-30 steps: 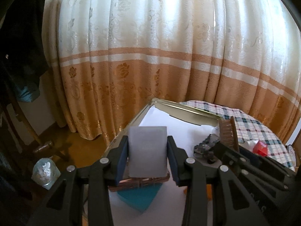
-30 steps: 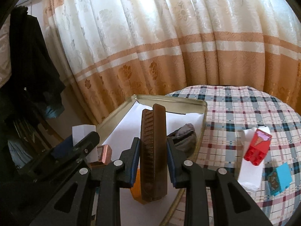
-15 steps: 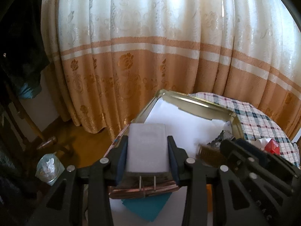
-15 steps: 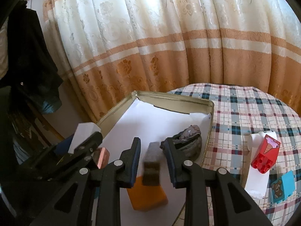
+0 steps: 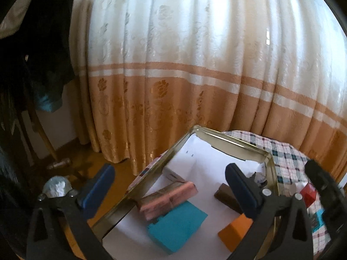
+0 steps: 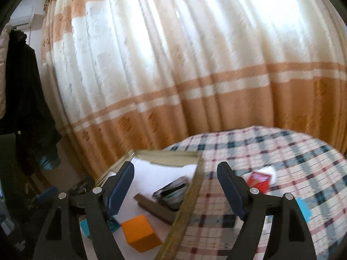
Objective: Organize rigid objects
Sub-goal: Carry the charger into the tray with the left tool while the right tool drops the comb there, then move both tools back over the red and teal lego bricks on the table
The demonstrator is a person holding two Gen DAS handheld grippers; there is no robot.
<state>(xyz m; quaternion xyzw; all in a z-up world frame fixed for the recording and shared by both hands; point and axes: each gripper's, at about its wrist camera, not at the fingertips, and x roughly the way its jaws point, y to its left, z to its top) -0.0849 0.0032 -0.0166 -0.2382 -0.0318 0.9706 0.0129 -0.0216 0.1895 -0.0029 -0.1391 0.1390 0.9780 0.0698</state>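
The gold-rimmed metal tray lined with white paper [image 5: 216, 137] sits at the left edge of the round tabletop covered in a plaid cloth [image 6: 271, 151], in front of the cream and orange curtain [image 5: 195, 65]. It now holds more items than a second ago, because both tools have released their loads into it.

The left tool [image 5: 171, 192] had a white rectangular block clamped between its pads one second ago. Its jaws have just been opening and now stand fully spread with nothing between them. The white rectangular block [image 5: 171, 174] lies flat in the tray near the left rim, just beyond the pink and brown flat box [image 5: 167, 199]. The teal rectangular block [image 5: 180, 227] lies nearer still.

The right tool [image 6: 175, 186] had the dark brown wooden brush [image 6: 156, 209] gripped upright one second ago. Its jaws have just been opening and are now wide apart and empty. The brush lies flat in the tray by the right rim, between the orange cube [image 6: 141, 236] and a dark crumpled item [image 6: 171, 189] that is too blurred to identify.

Assessment: two placements are complete. The red toy brick [image 6: 259, 178] remains on the tabletop outside the tray and is a probable next candidate.
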